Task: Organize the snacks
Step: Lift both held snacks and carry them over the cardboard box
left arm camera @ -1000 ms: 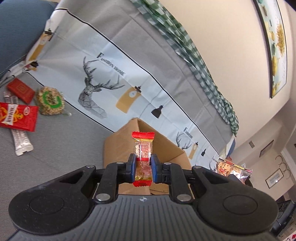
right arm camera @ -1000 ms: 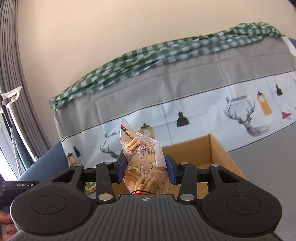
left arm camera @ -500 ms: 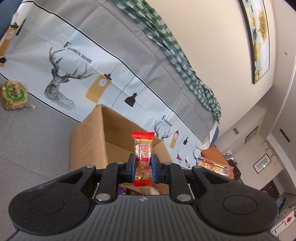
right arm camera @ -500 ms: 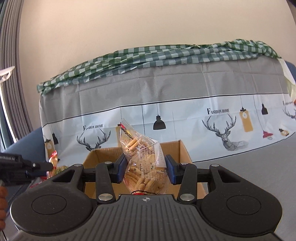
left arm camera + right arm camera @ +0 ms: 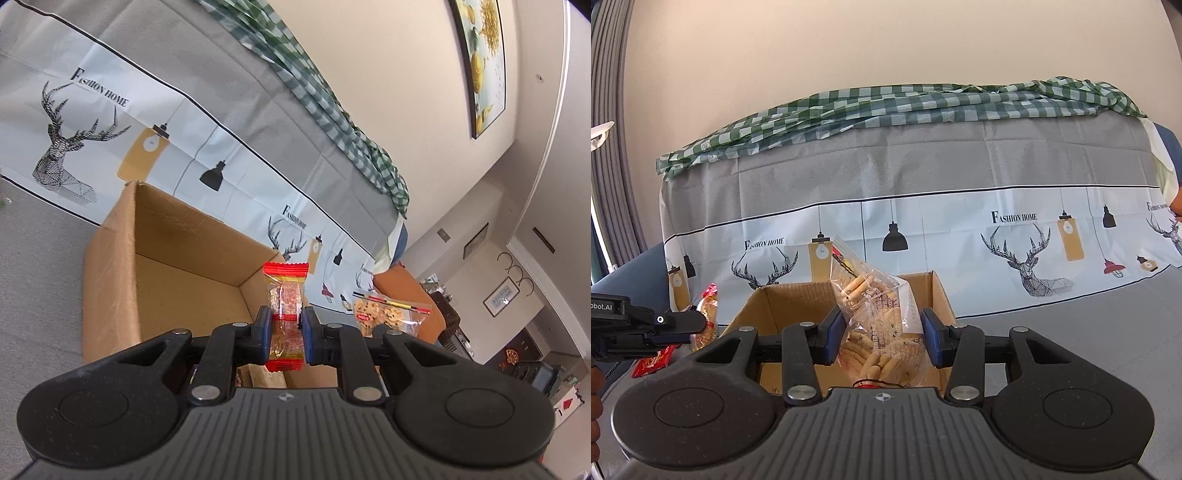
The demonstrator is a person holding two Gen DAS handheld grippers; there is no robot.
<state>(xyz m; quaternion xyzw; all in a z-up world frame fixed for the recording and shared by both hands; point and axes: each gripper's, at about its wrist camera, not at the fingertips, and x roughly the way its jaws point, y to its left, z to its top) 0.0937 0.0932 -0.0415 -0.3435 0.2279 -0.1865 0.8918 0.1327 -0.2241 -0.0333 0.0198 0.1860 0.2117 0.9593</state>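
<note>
An open cardboard box (image 5: 110,266) stands on the grey cover right in front of my left gripper (image 5: 285,332). That gripper is shut on a small clear snack packet with red ends (image 5: 286,295), upright above the box's near edge. My right gripper (image 5: 882,336) is shut on a clear bag of stick biscuits (image 5: 875,321), held over the near side of the same box (image 5: 775,299). In the right wrist view the left gripper (image 5: 665,326) reaches in from the left with its packet (image 5: 707,314). The biscuit bag (image 5: 388,314) shows in the left wrist view too.
A backrest draped in a deer-print cover (image 5: 1015,236) and a green checked cloth (image 5: 886,103) rises behind the box. A red packet (image 5: 652,363) lies left of the box. Some wrapped snacks (image 5: 262,376) lie inside the box. A hand (image 5: 594,387) is at the left edge.
The left gripper has moved toward the box, which now looks larger and nearer; the snacks at the left have left its view. The right view has levelled and the left gripper has entered it.
</note>
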